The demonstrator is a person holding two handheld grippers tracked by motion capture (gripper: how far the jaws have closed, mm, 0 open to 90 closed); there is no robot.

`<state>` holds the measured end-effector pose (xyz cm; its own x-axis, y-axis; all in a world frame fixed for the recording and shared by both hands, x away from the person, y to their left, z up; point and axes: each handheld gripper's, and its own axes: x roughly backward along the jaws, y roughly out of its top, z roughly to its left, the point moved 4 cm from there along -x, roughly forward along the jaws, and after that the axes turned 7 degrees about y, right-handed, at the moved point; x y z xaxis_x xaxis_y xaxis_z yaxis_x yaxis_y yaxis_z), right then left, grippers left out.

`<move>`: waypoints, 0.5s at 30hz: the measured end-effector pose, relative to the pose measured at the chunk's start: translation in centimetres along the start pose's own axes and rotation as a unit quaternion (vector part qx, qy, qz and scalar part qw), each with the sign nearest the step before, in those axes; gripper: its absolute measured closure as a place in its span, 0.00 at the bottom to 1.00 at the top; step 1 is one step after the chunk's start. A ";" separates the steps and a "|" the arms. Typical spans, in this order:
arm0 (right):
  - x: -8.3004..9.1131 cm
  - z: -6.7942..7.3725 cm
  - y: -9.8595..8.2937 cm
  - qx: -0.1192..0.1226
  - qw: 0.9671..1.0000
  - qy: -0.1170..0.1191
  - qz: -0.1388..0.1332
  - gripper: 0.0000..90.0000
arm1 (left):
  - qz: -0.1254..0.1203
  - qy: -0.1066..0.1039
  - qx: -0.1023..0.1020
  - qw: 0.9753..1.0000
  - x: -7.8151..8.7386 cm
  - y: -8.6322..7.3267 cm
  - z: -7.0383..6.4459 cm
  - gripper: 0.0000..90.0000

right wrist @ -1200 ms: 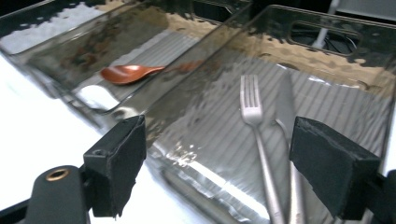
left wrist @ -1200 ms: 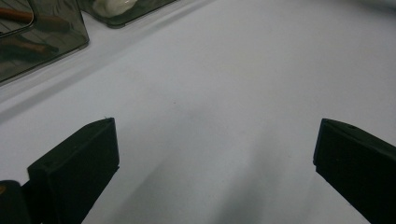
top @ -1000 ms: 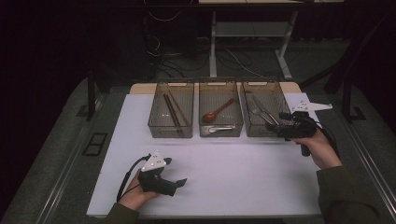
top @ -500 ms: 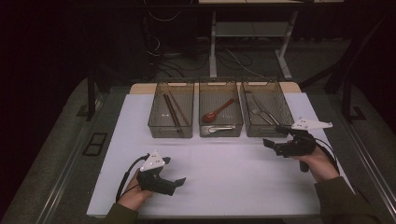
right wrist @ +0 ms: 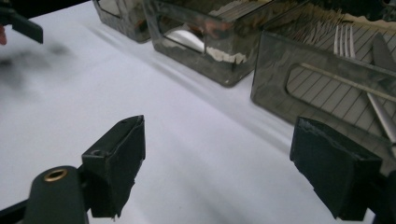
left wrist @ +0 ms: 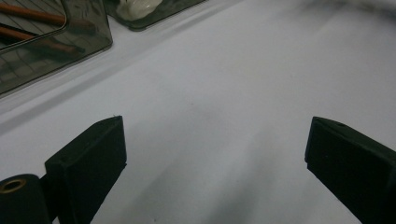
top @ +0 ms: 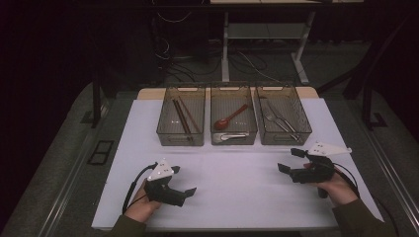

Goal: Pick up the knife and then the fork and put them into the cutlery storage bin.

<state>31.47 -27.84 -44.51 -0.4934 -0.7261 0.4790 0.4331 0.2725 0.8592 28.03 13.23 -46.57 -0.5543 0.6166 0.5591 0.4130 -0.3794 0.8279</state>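
— What's on the bench (top: 222, 197) from where you stand?

— A white sheet over it, and three smoky see-through bins side by side at the far edge; the left bin (top: 181, 123) holds brown chopsticks (top: 182, 118); the middle bin (top: 233, 123) has a red spoon (top: 228, 118) lying slantwise with a pale metal piece nearer the front wall; the right bin (top: 284, 121) holds a fork (top: 271, 117) and other steel cutlery I can't sort out.

— And the hands?

— Both low on the near side, well apart; the left claw (top: 185, 190) sits near the front left of the sheet, pointing toward the middle, its jaws spread wide with nothing between them; in the left gripper view there is bare white sheet between the pads, with the chopstick bin's corner at upper left.

— The right one?

— The right claw (top: 289, 160) is in front of the right bin but not touching it, pointing left; jaws apart as well, holding nothing; in the right gripper view the fork's tines (right wrist: 343, 39) show through the bin wall just beyond its jaw; the grey plate (top: 328, 148) rides on top.
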 end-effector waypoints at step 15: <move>0.5 2.0 -2.5 0.009 1.000 0.014 0.002 0.20 | 0.002 0.000 -0.004 1.000 0.2 -0.2 -0.1 0.05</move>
<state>28.65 -27.65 -46.04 -0.4700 -0.7426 0.4770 0.4204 0.2869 0.8608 27.74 13.33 -46.58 -0.5535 0.6148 0.5619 0.4083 -0.3877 0.8264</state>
